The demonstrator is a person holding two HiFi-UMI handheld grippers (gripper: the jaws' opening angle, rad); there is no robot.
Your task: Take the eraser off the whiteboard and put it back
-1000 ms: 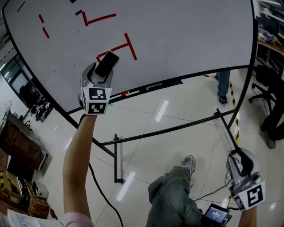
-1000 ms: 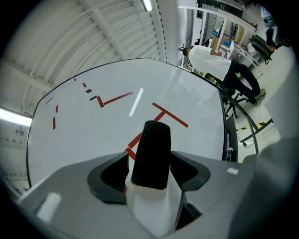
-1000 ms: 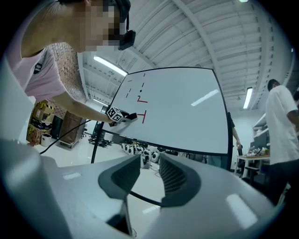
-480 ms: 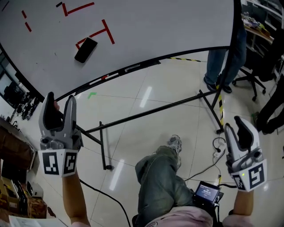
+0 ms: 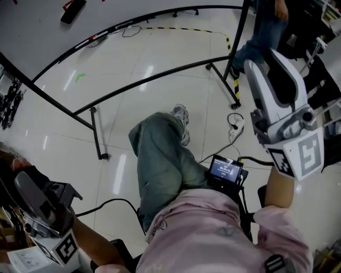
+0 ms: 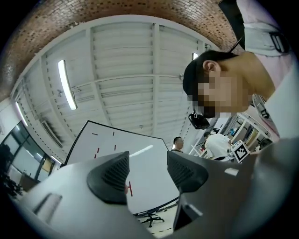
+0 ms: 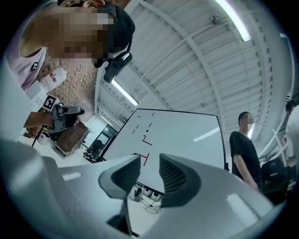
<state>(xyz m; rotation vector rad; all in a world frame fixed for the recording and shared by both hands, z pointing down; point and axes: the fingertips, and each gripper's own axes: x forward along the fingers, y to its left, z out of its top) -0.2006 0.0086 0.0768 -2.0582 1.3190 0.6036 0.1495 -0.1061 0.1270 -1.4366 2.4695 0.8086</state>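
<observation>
- Jaws of the left gripper (image 5: 26, 187) stand apart with nothing between them, and they have just been closing a little. This gripper sits low in the bottom-left corner of the head view, with its marker cube nearest the camera. In the left gripper view only the far whiteboard shows through the gap.
- The black eraser (image 5: 73, 10) lies flat against the whiteboard (image 5: 32, 37) at the top-left edge of the head view, beside a red mark. It is well apart from both grippers.
- The whiteboard's black stand (image 5: 96, 130) runs across the pale tiled floor, with a green mark (image 5: 80, 78) on the tiles near it.
- The person's leg (image 5: 160, 154), in grey-green jeans, stretches up the middle of the head view and ends in a shoe (image 5: 181, 114). A pink shirt (image 5: 208, 229) fills the lower centre.
- A small device with a lit screen (image 5: 226, 170) sits just right of the leg, and cables trail from it.
- The right gripper (image 5: 273, 66) is held high at the right of the head view. Its white jaws are parted by a narrow gap and hold nothing. In the right gripper view the whiteboard shows through that gap.
- A second person (image 5: 261, 32) stands at the top right, beyond the stand.
</observation>
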